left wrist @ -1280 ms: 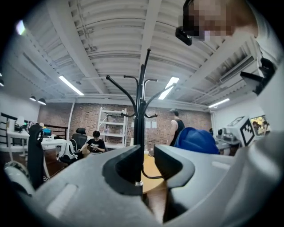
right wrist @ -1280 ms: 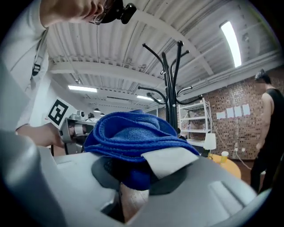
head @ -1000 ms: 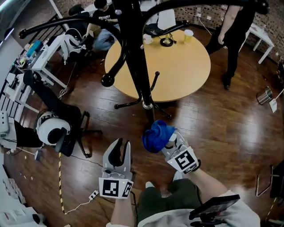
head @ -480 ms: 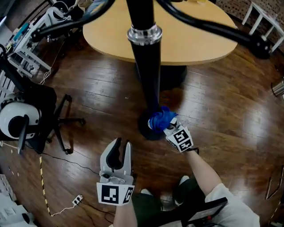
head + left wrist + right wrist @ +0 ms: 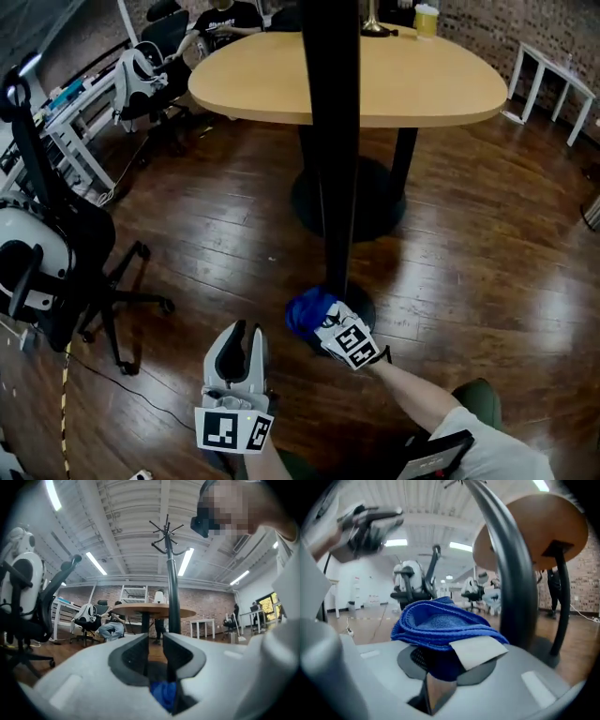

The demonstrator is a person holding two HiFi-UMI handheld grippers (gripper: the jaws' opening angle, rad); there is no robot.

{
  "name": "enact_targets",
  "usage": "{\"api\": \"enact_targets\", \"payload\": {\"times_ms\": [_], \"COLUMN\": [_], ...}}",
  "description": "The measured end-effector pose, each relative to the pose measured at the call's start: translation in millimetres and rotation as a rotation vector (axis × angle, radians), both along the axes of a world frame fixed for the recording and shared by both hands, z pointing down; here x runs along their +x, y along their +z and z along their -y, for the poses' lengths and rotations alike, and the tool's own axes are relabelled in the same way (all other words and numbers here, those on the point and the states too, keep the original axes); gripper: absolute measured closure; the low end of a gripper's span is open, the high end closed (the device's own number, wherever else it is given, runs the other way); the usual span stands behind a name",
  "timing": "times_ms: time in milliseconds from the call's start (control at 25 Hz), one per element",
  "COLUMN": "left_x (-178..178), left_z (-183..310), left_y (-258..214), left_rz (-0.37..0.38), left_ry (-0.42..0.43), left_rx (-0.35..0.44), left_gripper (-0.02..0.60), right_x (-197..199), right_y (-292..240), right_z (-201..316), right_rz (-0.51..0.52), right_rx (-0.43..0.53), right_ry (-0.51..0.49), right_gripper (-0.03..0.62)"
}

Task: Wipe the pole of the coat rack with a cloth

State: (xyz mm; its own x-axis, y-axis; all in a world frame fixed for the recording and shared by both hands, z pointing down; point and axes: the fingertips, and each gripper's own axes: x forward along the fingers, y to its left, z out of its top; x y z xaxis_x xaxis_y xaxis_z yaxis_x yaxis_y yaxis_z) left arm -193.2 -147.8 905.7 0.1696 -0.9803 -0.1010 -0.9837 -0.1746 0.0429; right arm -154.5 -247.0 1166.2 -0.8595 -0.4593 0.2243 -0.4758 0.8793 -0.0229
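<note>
The right gripper (image 5: 321, 323) is clamped shut on the cloth (image 5: 304, 313), a blue bundle bulging out past its jaws. That bulge likely serves to put soft fabric, not hard plastic, against the pole (image 5: 332, 141). In the head view the cloth sits at the pole's foot, at about 8 o'clock from it, just above the base (image 5: 364, 306) on the floor. The right gripper view shows the pole close at 2 o'clock of the bundle; whether they touch there I cannot tell. Judging by this low position, the wipe is at the bottom end of the pole, with the person's arm stretched forward and down to reach it. The left gripper (image 5: 247, 332) hangs at 7 o'clock of the right one, well clear of the pole. Its jaws stand slightly apart with nothing between them; the blue seen through the gap is the cloth farther off. It seems held back because one gripper is enough for this job. The table (image 5: 441, 89) stands at 12 o'clock behind the pole.
</note>
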Motion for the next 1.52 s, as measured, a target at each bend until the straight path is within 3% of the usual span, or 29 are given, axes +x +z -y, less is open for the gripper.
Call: {"api": "enact_targets", "payload": {"times_ms": [120, 240, 360, 440, 560, 640, 760, 840, 920, 1040, 1120, 1200, 1280, 1400, 1520], "left_x": [-18, -16, -12, -14, -18, -21, -27, -30, -31, -31, -32, -36, -42, -32, -15], "left_z": [-11, -15, -19, -23, -30, -33, -44, -43, -40, -36, -33, -28, -20, -9, -7], "left_y": [-18, -32, -34, -33, -35, -36, -29, -25, -22, -18, -11, -4, -11, -61, -159], "left_rz": [-0.007, -0.002, 0.003, 0.005, 0.000, -0.003, -0.007, -0.004, 0.004, 0.005, 0.006, 0.004, -0.004, -0.029, -0.033], "left_ry": [-0.065, -0.050, -0.028, -0.024, -0.029, -0.032, -0.047, -0.051, -0.050, -0.050, -0.052, -0.051, -0.044, 0.016, 0.062], "left_rx": [0.041, 0.053, 0.051, 0.050, 0.065, 0.071, 0.047, 0.046, 0.058, 0.046, 0.022, -0.015, -0.032, -0.004, 0.040], "left_gripper": [0.489, 0.489, 0.489, 0.489, 0.488, 0.488, 0.488, 0.489, 0.489, 0.489, 0.489, 0.488, 0.489, 0.489, 0.492], "right_x": [-11, 17, 44, 54, 55, 47, 28, 21, 24, 37, 42, 29, 3, -14, 17], "right_y": [-228, -427, -543, -558, -491, -396, -174, -11, 120, 240, 261, 226, 137, -100, -378], "right_z": [0, -1, 1, 4, 9, 13, 20, 25, 26, 10, 2, -3, 1, 4, -10], "right_rz": [0.211, 0.343, 0.365, 0.382, 0.360, 0.297, 0.114, -0.115, -0.319, -0.472, -0.485, -0.421, -0.275, 0.027, 0.293], "right_rx": [0.245, 0.425, 0.570, 0.571, 0.567, 0.545, 0.305, 0.159, 0.033, -0.137, -0.207, -0.202, -0.138, 0.023, 0.223], "right_ry": [-0.014, 0.015, 0.045, 0.088, 0.132, 0.151, 0.207, 0.229, 0.212, 0.200, 0.209, 0.187, 0.153, 0.103, 0.099], "right_gripper": [0.494, 0.494, 0.494, 0.494, 0.494, 0.494, 0.494, 0.494, 0.496, 0.496, 0.496, 0.497, 0.499, 0.497, 0.497]}}
